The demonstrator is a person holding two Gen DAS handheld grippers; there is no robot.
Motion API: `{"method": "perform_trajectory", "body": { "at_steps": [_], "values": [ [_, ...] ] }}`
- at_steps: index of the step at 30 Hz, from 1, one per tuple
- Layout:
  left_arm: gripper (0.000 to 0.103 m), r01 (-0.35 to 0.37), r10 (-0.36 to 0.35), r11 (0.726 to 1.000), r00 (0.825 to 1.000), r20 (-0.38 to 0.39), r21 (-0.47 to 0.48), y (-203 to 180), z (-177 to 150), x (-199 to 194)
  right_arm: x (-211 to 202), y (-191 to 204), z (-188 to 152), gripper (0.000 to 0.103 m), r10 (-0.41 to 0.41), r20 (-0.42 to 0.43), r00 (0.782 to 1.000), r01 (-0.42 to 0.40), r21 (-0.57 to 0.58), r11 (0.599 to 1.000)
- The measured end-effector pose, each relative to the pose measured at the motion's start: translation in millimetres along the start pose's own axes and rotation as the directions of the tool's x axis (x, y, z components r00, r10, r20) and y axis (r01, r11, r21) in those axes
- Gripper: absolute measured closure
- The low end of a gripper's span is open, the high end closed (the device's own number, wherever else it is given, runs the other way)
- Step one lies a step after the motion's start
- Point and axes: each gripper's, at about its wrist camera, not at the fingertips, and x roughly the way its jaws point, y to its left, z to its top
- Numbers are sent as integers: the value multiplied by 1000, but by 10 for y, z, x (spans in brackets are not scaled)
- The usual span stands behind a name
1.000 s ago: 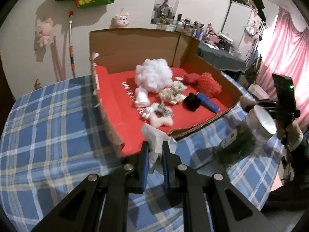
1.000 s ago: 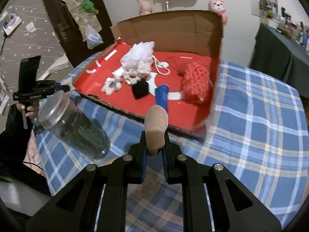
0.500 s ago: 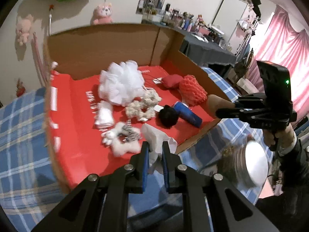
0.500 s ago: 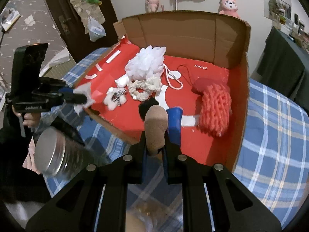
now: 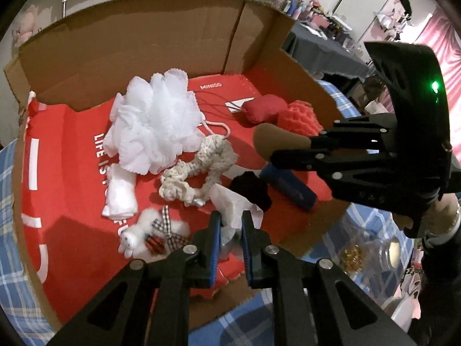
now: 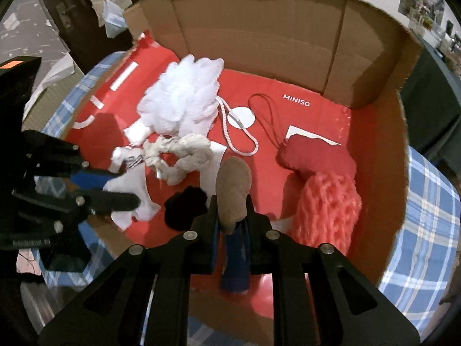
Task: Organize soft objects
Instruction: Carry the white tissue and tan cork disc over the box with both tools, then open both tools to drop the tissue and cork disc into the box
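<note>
Dim indoor light from above; soft shadows fall on the red liner (image 5: pixel 72 173) ahead of each hand-held gripper. Fisheye bends the box (image 6: pixel 259 28) walls, corners vignette black, and the white pouf (image 6: pixel 184 98) smears with blur.

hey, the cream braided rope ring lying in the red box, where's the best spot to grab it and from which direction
Probably the thick knotted end of the cream rope ring, nearest the white mesh pouf. Come straight down from above: the ring lies flat on the red liner, and its open middle lets one finger drop inside while the other closes on the outside. Both grippers are full now, the left gripper with tissue, the right gripper with a tan pad.
</note>
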Motion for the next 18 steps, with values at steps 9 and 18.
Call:
{"method": "perform_trajectory", "body": {
  "at_steps": [9,18],
  "values": [
    [87,-36,36,999,999,-18,-4,38,47,103,268,5,192,88,-83,-65,994,83,-10,997],
    [60,-75,75,997,997,-4,-10,54,73,109,350,10,236,80,-130,-105,986,128,-22,991]
  ]
}}
